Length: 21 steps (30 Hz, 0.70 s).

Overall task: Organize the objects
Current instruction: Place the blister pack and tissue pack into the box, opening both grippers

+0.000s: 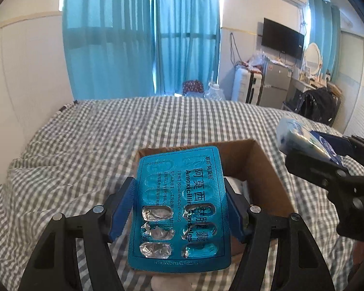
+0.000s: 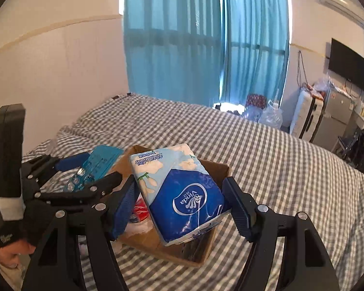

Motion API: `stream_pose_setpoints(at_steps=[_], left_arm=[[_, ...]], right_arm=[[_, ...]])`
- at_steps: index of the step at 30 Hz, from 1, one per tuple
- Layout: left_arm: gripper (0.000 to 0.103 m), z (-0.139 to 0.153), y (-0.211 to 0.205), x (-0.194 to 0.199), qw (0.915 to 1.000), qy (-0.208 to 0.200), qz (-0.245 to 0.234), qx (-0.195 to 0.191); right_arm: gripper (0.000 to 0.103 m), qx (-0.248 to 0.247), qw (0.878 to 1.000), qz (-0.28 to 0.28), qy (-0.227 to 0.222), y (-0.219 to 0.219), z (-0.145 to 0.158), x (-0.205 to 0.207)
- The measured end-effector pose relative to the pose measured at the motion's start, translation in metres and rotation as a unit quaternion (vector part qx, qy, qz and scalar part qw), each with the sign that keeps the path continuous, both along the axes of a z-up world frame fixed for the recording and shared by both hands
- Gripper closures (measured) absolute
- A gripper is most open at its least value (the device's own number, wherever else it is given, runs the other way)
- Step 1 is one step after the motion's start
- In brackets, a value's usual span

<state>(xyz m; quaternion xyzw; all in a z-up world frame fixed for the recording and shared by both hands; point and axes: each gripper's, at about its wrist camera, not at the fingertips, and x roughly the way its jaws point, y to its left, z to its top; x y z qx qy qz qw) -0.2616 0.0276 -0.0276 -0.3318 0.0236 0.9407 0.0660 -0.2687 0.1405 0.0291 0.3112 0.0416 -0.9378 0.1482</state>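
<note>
My left gripper (image 1: pixel 179 198) is shut on a blue amoxicillin blister pack (image 1: pixel 179 203), partly used, held above the open cardboard box (image 1: pixel 262 169) on the bed. My right gripper (image 2: pixel 179 201) is shut on a blue and white Vinda tissue pack (image 2: pixel 182 194), held tilted above the same box (image 2: pixel 157 245). The left gripper with the blister pack (image 2: pixel 97 167) shows at the left of the right wrist view. The right gripper with the tissue pack (image 1: pixel 301 143) shows at the right of the left wrist view. A red and white item (image 2: pixel 140 211) lies inside the box.
The box sits on a grey checked bedspread (image 1: pixel 109 133). Blue curtains (image 1: pixel 143 36) hang behind the bed. A suitcase (image 1: pixel 247 84), small fridge (image 1: pixel 276 84), wall TV (image 1: pixel 282 37) and black bag (image 1: pixel 320 106) stand at the right. Plastic bottles (image 2: pixel 269 116) stand beyond the bed.
</note>
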Motion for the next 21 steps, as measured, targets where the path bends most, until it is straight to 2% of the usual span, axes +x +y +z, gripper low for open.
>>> stream_pose_setpoints(at_steps=[3, 9, 11, 13, 14, 15, 17, 21], left_arm=[[0.034, -0.016, 0.004, -0.011, 0.9999, -0.011, -0.006, 0.002], [0.034, -0.034, 0.003, -0.018, 0.9995, -0.025, -0.016, 0.015], [0.033, -0.033, -0.002, -0.018, 0.9988, -0.034, -0.019, 0.031], [0.031, -0.027, -0.004, -0.012, 0.9982, -0.032, -0.024, 0.044], [0.026, -0.024, -0.005, -0.008, 0.9984, -0.028, -0.024, 0.044], [0.016, -0.018, -0.005, -0.003, 0.9987, -0.023, -0.021, 0.04], [0.009, -0.005, -0.005, 0.01, 0.9995, -0.006, -0.012, 0.029], [0.006, 0.024, -0.012, 0.049, 0.9993, 0.016, -0.007, 0.034]], right_arm=[[0.033, -0.007, 1.0, -0.003, -0.013, 0.002, -0.017, -0.023], [0.031, -0.019, 0.999, -0.016, -0.02, 0.007, -0.039, -0.039], [0.023, -0.04, 0.999, -0.018, -0.014, 0.011, -0.037, -0.041], [0.014, -0.061, 0.998, -0.023, -0.003, 0.017, -0.032, -0.034], [0.012, -0.065, 0.997, -0.029, 0.0, 0.02, -0.028, -0.032], [0.011, -0.068, 0.997, -0.033, 0.001, 0.023, -0.023, -0.031], [0.011, -0.064, 0.997, -0.041, 0.005, 0.029, -0.011, -0.021], [0.01, -0.035, 0.998, -0.054, 0.028, 0.033, 0.019, 0.02]])
